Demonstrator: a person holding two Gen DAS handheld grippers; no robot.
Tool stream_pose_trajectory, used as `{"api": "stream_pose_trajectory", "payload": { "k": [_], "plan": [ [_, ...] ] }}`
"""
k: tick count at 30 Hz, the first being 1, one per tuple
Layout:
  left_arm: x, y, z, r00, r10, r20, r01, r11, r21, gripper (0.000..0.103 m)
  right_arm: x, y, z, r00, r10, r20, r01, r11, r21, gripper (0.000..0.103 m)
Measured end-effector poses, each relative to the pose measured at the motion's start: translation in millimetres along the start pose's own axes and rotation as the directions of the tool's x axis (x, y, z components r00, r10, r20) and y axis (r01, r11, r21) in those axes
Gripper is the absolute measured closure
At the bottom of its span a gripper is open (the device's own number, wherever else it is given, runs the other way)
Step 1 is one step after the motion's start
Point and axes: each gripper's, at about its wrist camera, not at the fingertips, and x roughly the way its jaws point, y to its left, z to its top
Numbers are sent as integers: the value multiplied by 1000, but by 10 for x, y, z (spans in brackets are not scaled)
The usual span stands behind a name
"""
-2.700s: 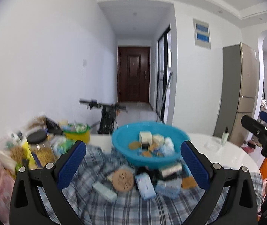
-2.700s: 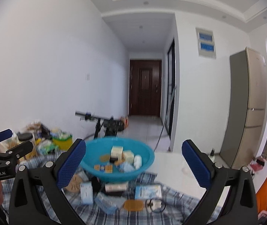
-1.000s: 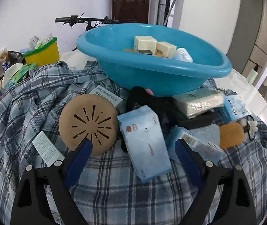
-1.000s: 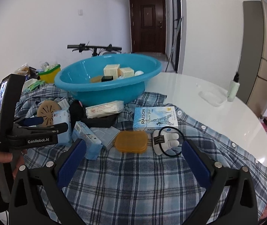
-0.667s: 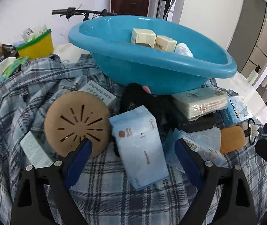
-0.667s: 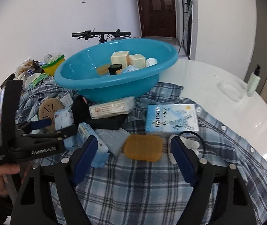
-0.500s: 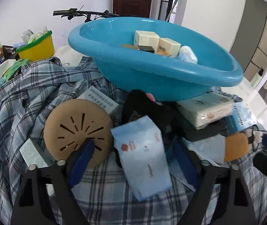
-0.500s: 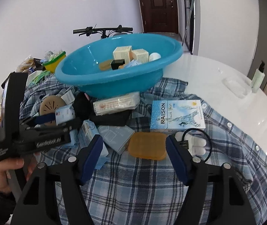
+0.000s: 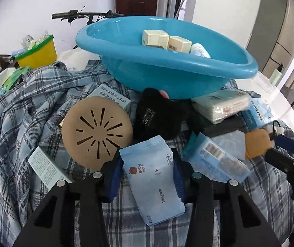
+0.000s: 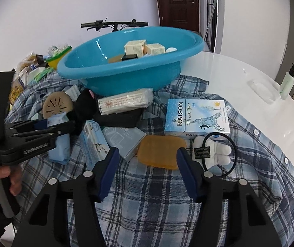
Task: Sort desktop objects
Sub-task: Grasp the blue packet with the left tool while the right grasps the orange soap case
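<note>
Cluttered surface (image 10: 219, 65): our left hand-held gripper (image 9: 148, 171) clamps the wipes pack (image 9: 154, 182); our right hand-held gripper (image 10: 147, 168) is closing around the amber soap (image 10: 160, 151), not yet touching; next we lift both into the basin (image 10: 126, 72).

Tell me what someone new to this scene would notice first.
Probably the big blue basin at the back of the plaid cloth, with small boxes inside. In front of it, the left gripper is shut on a pale blue Babycare pouch. The right gripper is closing around an amber soap-like bar, its pads not yet touching.
</note>
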Motion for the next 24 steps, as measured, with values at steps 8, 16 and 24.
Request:
{"api": "stream_pose_trajectory", "payload": {
  "k": [8,16,24],
  "plan": [
    [-76,-57,-16,1000,-15,5,14,1000,21,57,233,-47,41,996,-77,-42,76,997,-33,40],
    [-56,-99,-43,1000,-15,0,15,1000,25,57,395,-24,21,992,-112,-51,109,993,-55,40],
    [-139,-111,-59,1000,-9,28,8,1000,28,57,145,31,-17,996,-94,-1,94,993,-68,40]
  ]
}}
